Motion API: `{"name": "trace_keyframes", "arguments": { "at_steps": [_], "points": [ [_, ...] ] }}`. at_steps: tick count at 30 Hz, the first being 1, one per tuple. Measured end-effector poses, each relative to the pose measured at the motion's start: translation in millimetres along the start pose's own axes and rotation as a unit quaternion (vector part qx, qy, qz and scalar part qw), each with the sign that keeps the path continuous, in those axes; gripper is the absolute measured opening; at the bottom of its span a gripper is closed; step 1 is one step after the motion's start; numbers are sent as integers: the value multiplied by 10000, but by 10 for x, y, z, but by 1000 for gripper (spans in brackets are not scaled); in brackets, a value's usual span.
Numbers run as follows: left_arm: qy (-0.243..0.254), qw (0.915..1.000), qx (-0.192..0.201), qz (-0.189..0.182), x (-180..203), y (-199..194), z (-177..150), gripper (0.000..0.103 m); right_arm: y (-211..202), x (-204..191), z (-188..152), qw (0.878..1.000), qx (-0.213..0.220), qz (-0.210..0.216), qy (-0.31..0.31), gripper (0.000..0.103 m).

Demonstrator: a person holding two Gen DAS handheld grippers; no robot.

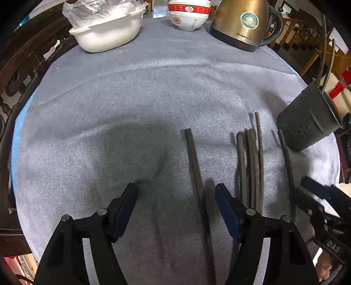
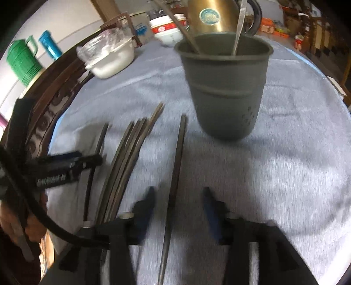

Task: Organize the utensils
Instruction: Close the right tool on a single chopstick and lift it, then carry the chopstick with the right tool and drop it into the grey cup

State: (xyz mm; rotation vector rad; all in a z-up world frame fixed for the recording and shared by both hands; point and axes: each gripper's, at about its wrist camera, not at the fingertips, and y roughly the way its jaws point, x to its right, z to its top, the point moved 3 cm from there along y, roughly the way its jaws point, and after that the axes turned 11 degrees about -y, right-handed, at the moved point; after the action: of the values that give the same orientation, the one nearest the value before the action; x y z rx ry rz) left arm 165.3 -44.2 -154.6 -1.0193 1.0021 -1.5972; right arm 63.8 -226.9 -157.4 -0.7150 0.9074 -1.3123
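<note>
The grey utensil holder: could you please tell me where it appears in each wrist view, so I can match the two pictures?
Left wrist view: the grey utensil holder sits at the far right edge, tilted by the lens, beyond the loose chopsticks.
Right wrist view: it stands upper centre, straight ahead of the right gripper, utensils poking out.
Shared landmark: the brass kettle, behind the holder in the right view.

Cloth (image 1: 131, 98) bare mid-table; holder (image 2: 226, 87), kettle (image 1: 241, 24), bowls (image 1: 188, 17) crowd far edge.
</note>
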Motion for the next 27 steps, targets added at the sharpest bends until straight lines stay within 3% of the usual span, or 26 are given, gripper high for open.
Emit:
{"name": "trace_keyframes", "arguments": {
  "at_steps": [3, 5, 7, 10, 12, 18, 27],
  "points": [
    [27, 10000, -20, 37, 79, 31, 114, 58, 96, -47, 147, 9995, -107, -280, -47, 56],
    [29, 10000, -39, 34, 98, 35, 146, 49, 164, -74, 196, 9989, -197, -417, -30, 38],
    [33, 10000, -61, 8, 171, 68, 220, 39, 202, -120, 248, 9981, -270, -534, -112, 32],
    [16, 10000, -78, -36, 212, 84, 297, 21, 239, -197, 279, 9965, -319, -709, -318, 12],
    [-33, 9999, -88, -87, 240, 101, 371, 9, 248, -230, 281, 9957, -330, -744, -442, 8],
    [-293, 9992, -42, -282, 143, 11, 380, 8, 143, -233, 314, 9984, -44, -377, -410, 6],
    [-362, 9953, 747, -508, 99, -689, 307, 7, -438, -237, 339, 9946, 879, 430, -332, 6]
  ]
}}
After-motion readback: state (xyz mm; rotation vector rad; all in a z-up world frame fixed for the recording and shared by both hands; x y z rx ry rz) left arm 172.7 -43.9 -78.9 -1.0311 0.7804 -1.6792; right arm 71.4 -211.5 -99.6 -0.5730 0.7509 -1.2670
